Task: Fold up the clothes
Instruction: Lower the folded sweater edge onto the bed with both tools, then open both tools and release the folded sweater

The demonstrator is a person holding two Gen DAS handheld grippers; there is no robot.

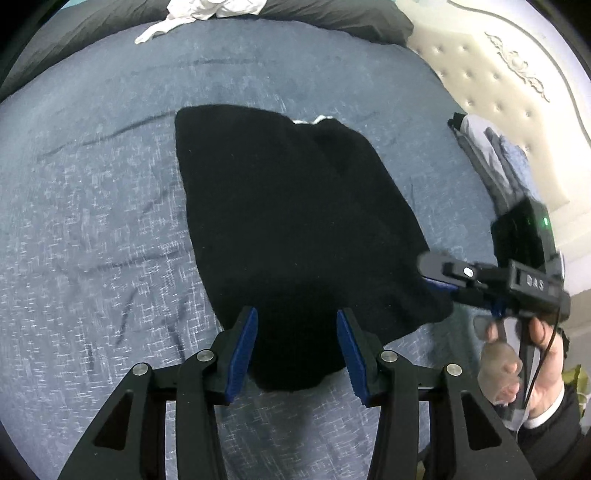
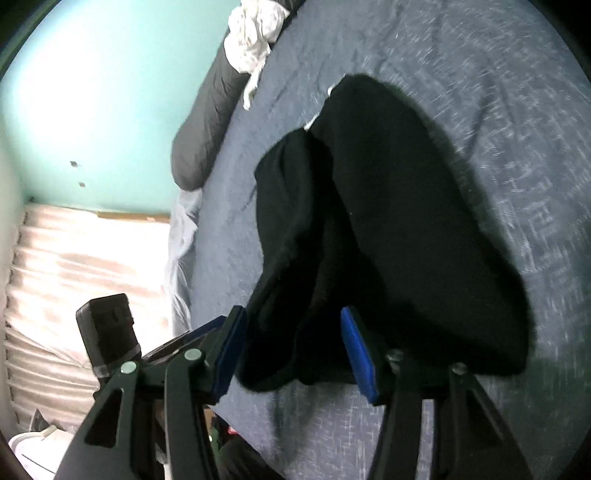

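A black garment [image 1: 288, 221] lies folded lengthwise on the blue-grey bedspread [image 1: 92, 203], with a bit of white showing at its far end. My left gripper [image 1: 297, 328] is open, and its blue pads [image 1: 243, 347] stand on either side of the garment's near end. My right gripper [image 1: 434, 275], held in a hand [image 1: 543, 354], sits at the garment's near right corner. In the right wrist view the right gripper [image 2: 295, 343] is open over the black garment [image 2: 406, 221], whose two layers overlap. The left gripper [image 2: 195, 334] shows just to the left.
A crumpled white garment [image 1: 207, 11] and a dark grey pillow [image 1: 332, 18] lie at the bed's far edge. A stack of folded clothes [image 1: 491, 158] rests beside the cream tufted headboard [image 1: 498, 85]. A teal wall [image 2: 92, 92] and the bed's edge [image 2: 181, 258] are left of the right gripper.
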